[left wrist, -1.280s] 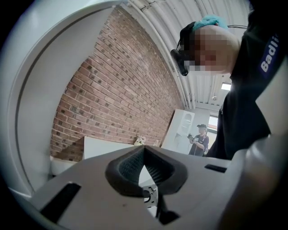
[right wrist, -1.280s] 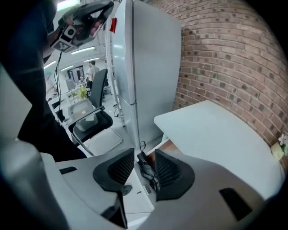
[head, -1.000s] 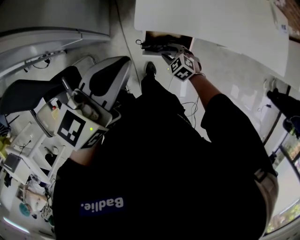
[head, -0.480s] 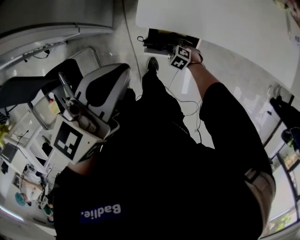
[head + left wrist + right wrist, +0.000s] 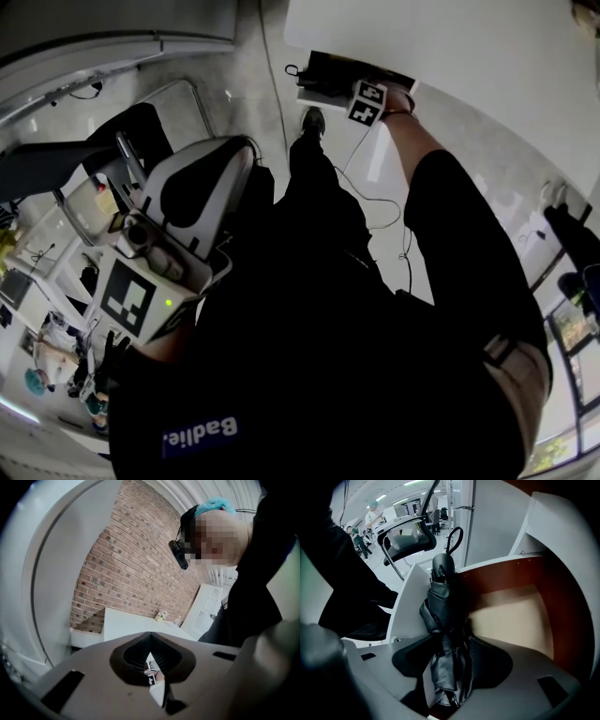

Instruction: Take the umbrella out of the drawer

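A folded black umbrella [image 5: 443, 611] with a wrist loop lies along the left side of the open drawer [image 5: 511, 616], which has red-brown walls and a pale bottom. My right gripper [image 5: 449, 639] points steeply down into the drawer; its jaws are opening and straddle the umbrella's fabric, with a gap at the left pad. In the head view the right gripper [image 5: 342, 82] is far below at the drawer [image 5: 314, 94], under the white cabinet top. My left gripper [image 5: 236, 152] is held near my body at the left, shut and holding nothing.
A black office chair [image 5: 408, 536] stands just left of the drawer, with people far behind it. A cable [image 5: 375, 202] trails on the floor by my shoe [image 5: 314, 120]. The left gripper view faces a brick wall [image 5: 140, 564] and a white counter [image 5: 131, 625].
My right gripper has sunk from in front of the drawer down into it and now sits around the umbrella. The left gripper has dropped a little.
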`<control>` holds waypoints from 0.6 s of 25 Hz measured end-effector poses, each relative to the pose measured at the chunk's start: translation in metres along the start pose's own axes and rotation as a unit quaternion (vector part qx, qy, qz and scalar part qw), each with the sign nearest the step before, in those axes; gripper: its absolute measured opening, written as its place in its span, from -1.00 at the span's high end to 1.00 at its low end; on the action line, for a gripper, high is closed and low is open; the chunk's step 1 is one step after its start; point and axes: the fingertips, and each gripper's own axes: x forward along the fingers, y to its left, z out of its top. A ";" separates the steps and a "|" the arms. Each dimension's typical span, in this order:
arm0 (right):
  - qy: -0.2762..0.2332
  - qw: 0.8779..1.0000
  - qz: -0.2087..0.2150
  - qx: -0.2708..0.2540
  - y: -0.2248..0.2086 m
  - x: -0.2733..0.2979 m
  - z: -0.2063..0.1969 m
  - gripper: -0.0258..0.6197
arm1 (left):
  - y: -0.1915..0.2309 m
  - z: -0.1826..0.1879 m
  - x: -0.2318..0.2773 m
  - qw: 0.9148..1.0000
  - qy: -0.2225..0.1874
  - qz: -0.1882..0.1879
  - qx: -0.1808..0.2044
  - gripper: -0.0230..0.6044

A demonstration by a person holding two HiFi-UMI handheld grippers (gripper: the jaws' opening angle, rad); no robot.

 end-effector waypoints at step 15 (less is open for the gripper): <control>0.036 0.995 0.063 -0.066 0.007 0.018 -0.001 0.11 | 0.011 -0.010 -0.010 1.000 0.004 0.016 -0.016 0.92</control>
